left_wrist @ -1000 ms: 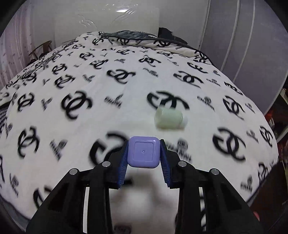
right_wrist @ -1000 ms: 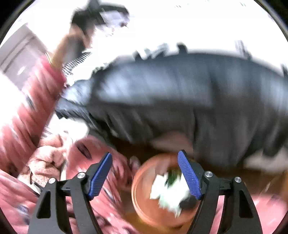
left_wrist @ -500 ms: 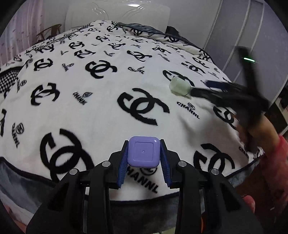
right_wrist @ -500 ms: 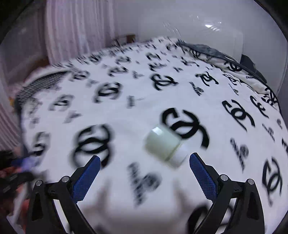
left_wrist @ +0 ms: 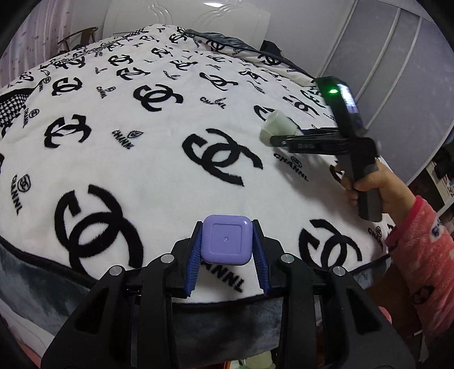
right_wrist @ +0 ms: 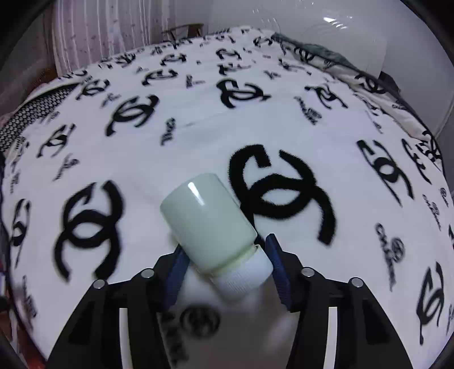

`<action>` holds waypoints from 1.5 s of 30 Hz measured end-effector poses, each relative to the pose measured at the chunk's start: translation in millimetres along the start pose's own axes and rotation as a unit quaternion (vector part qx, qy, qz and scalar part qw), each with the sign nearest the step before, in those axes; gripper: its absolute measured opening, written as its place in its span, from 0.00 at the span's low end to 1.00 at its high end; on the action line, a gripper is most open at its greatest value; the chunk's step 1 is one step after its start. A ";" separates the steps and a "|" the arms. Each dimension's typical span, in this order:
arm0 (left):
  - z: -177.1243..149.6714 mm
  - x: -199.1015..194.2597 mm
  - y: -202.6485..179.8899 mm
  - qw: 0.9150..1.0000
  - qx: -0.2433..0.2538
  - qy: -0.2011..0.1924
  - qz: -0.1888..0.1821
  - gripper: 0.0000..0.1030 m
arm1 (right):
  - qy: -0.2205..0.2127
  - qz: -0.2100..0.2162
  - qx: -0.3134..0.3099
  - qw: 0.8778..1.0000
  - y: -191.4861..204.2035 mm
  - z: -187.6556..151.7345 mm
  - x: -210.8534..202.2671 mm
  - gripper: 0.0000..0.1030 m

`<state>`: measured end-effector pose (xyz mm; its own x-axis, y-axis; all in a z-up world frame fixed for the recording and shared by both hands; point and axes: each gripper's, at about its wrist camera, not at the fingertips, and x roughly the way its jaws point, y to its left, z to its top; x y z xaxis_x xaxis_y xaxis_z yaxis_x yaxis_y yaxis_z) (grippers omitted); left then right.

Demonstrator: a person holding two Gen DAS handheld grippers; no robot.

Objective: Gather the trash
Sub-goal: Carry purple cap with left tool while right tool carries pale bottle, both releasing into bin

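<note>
**Pale Green Bottle Caught Between Right Gripper's Fingers**

The pale green bottle (right_wrist: pixel 208 224) with a white cap (right_wrist: pixel 244 275) lay on its side on the logo-printed white blanket (left_wrist: pixel 159 159), toward the bed's right edge. The right gripper (right_wrist: pixel 225 268) had its blue pads (right_wrist: pixel 276 264) drawn in against the cap end, clamped on the bottle. Near the bed's foot edge, the left gripper (left_wrist: pixel 226 252) held a lavender square container (left_wrist: pixel 226 243) squeezed between its fingers. A white headboard (left_wrist: pixel 184 17) stood at the far end.

A home bedroom: logo-print blanket (left_wrist: pixel 159 159) over a bed, white headboard (left_wrist: pixel 184 14) (curtains beside).
</note>
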<state>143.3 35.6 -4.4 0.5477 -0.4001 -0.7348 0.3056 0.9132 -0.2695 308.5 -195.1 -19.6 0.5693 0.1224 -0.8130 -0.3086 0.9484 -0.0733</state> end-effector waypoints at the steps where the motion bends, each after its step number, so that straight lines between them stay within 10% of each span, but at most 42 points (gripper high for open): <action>1: -1.8 -2.0 -1.5 1.000 0.001 -0.001 0.000 0.31 | -0.007 0.001 0.004 1.000 -0.5 -4.2 -9.6 0.50; 9: -29.6 -36.1 -18.6 1.000 0.015 -0.006 -0.003 0.31 | -0.053 0.071 0.029 0.996 13.1 -64.4 -102.0 0.45; 19: -122.4 -48.6 -65.8 0.997 0.066 0.031 -0.025 0.31 | -0.043 0.162 0.026 0.985 77.8 -224.6 -178.0 0.42; 27: -227.5 35.0 -80.0 0.983 0.062 0.170 -0.028 0.31 | 0.059 0.174 0.067 0.981 110.6 -340.3 -129.1 0.42; 35: -294.3 135.1 -71.1 0.942 0.018 0.335 -0.017 0.31 | 0.234 0.106 0.091 0.962 135.8 -405.9 -24.6 0.43; 38: -303.2 153.1 -63.4 0.932 -0.011 0.362 -0.006 0.41 | 0.244 0.084 0.089 0.962 142.2 -404.7 -18.4 0.82; 40: -307.1 159.3 -58.5 0.931 -0.024 0.365 0.009 0.58 | 0.233 0.081 0.082 0.965 144.2 -403.0 -21.1 0.84; 45: -309.8 162.7 -55.2 0.929 -0.033 0.369 0.008 0.63 | 0.245 0.074 0.097 0.962 138.9 -409.3 -16.5 0.84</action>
<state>-25.8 -56.1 -302.0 -0.1397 -0.2471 -0.9589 0.2409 0.9308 -0.2749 -55.7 -185.2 -252.7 0.0884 0.1532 -0.9842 -0.1828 0.9738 0.1351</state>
